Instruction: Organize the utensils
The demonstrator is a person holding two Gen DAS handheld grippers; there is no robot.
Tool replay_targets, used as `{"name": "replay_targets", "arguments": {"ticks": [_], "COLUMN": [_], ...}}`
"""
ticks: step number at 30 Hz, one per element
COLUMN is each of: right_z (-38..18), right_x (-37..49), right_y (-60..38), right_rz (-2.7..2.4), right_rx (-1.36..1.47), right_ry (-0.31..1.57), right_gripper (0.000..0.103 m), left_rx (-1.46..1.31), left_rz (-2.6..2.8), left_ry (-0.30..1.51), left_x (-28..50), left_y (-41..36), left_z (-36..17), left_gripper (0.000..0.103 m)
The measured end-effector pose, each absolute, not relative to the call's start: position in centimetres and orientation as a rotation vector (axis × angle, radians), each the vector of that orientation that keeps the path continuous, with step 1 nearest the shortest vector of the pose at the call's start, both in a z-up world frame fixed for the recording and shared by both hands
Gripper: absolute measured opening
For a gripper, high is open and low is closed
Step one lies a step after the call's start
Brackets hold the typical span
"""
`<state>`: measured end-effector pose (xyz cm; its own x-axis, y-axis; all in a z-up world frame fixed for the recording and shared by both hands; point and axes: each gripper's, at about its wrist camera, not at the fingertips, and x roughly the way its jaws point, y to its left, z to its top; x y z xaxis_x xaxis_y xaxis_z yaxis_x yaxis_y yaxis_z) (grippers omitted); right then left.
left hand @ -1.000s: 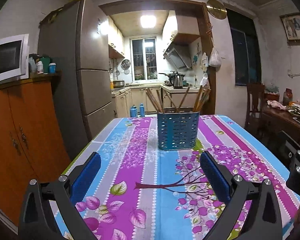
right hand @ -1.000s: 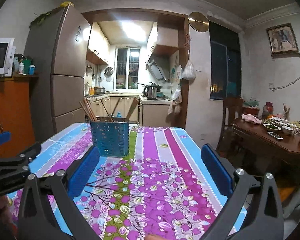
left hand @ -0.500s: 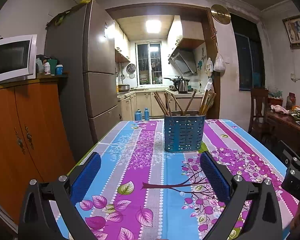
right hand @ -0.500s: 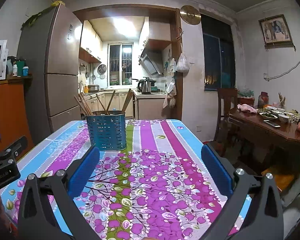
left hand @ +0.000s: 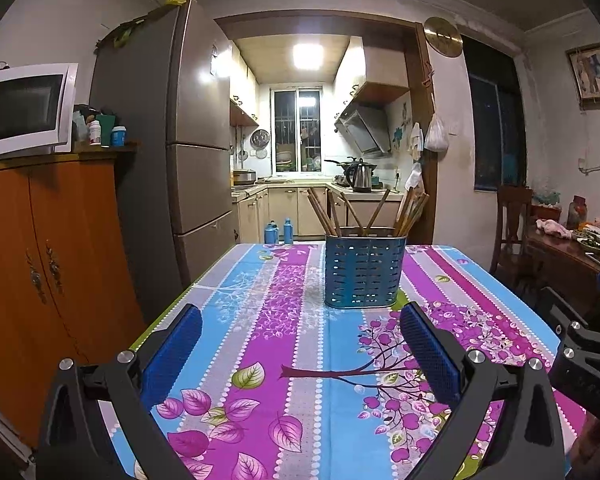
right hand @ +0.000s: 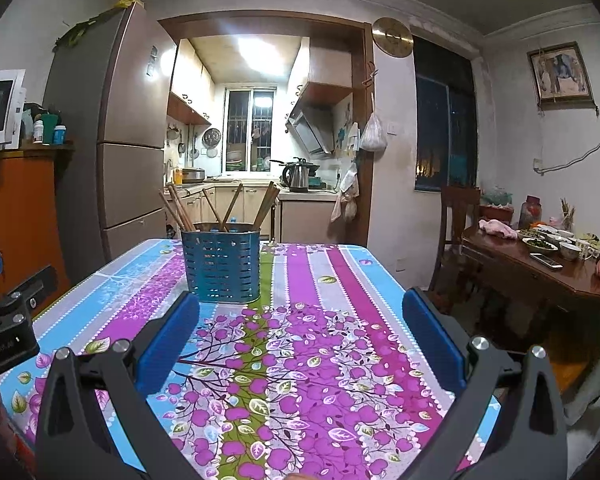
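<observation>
Blue perforated utensil holder [left hand: 364, 270] stands upright on the table, near the far middle of the floral striped tablecloth [left hand: 292, 344]; in the right wrist view the same holder [right hand: 221, 266] sits left of centre. Inside it, a bunch of wooden chopsticks [left hand: 328, 214] lean outward in several directions, tips above the rim; exact count hard to tell. Left gripper [left hand: 300, 344] hovers low over the near end of the table, blue-padded fingers spread wide, nothing between them. Right gripper [right hand: 300, 332] same: fingers wide apart, empty, just above the cloth, holder well ahead of its left finger. Each gripper's body shows at the edge of the other's view. Room: tall grey fridge [left hand: 188, 152] left of the table, orange cabinet [left hand: 48, 264] with a white microwave [left hand: 24, 108] on top, lit kitchen through the doorway with a kettle [left hand: 362, 176] on the counter. Wooden dining table [right hand: 540, 268] with bowls at right, wooden chair [right hand: 456, 216] beside it, framed picture [right hand: 560, 74] on the wall.
</observation>
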<state>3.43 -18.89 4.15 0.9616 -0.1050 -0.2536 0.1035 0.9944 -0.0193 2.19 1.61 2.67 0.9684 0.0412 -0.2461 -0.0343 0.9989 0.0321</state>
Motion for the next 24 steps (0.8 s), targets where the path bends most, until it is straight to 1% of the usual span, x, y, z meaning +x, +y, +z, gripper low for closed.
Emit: {"name": "replay_targets", "arguments": {"ticks": [10, 18, 24], "right_z": [4.2, 4.5, 4.5], "right_x": [3.6, 3.6, 3.8], "right_y": [-18.9, -19.4, -19.5], "right_rz": [-0.100, -0.107, -0.109], "right_rx": [-0.005, 0.002, 0.002], "right_ry": [0.262, 0.256, 0.254], "right_gripper": [0.098, 0.098, 0.098], "left_rx": [0.030, 0.101, 0.066], "left_rz": [0.040, 0.022, -0.022], "left_ry": [0.251, 0.222, 0.238], "left_x": [2.1, 1.8, 2.1], "left_y": [1.6, 0.5, 0.6], "left_z": [2.8, 2.8, 3.2], "left_gripper": [0.099, 0.099, 0.099]}}
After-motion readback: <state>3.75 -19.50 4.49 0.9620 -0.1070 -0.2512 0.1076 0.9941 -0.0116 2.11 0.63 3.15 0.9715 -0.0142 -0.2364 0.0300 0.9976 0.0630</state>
